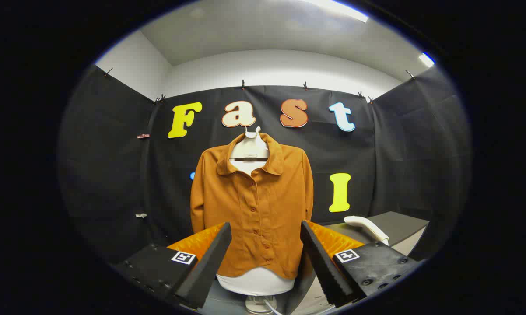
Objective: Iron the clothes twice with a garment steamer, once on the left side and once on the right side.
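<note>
A rust-orange buttoned shirt [254, 205] hangs on a white mannequin torso [255, 281] straight ahead, in front of the black cloth wall. My gripper [266, 238] stands open, its two fingers spread to either side of the shirt's lower part, with nothing between them. The fingers are short of the shirt and do not touch it. A white garment steamer [367, 226] lies on a dark table [398, 223] to the right, beyond my right finger.
Black cloth walls close the booth on three sides. The mannequin's stand [258, 304] rises from below, between the fingers. The dark table with a pale front edge runs along the right side.
</note>
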`<move>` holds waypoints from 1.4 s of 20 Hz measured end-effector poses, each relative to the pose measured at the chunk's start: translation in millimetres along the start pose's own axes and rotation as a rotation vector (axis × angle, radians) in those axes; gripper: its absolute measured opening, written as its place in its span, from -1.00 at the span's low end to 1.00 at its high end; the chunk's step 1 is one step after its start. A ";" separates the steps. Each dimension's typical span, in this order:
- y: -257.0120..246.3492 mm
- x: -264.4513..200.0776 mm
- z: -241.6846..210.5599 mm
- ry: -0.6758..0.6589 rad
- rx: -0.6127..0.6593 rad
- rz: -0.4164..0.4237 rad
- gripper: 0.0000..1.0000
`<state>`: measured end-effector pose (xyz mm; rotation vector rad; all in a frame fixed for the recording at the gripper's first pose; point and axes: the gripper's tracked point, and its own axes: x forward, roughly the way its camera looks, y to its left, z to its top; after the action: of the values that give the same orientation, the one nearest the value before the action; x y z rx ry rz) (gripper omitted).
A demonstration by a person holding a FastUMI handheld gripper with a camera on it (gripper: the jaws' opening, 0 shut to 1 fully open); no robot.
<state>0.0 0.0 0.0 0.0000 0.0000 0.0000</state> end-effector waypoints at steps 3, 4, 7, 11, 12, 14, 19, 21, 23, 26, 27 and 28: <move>-0.4 -3.6 2.3 -0.003 0.003 0.001 0.98; -0.5 -4.0 2.4 -0.004 0.003 0.001 0.98; -0.8 -5.3 1.3 0.002 -0.003 -0.001 0.98; -2.5 -7.8 2.5 0.000 -0.009 0.000 0.98; -3.7 -7.6 2.8 0.000 -0.009 -0.001 0.98; -4.8 -8.1 4.1 -0.001 -0.006 -0.003 0.98; -4.1 -9.4 1.9 0.009 -0.006 0.001 0.98; -2.5 -8.9 0.1 0.013 -0.007 0.001 0.99; -0.5 -7.5 -1.1 0.019 -0.007 -0.003 0.98; 2.6 -4.6 -2.5 0.019 -0.006 -0.020 0.98; 3.6 -3.0 -2.5 0.017 -0.006 -0.028 0.98; 5.3 -0.5 -2.5 0.016 -0.006 -0.036 0.98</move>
<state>-0.5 5.3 -2.5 -0.0056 0.0165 -0.0356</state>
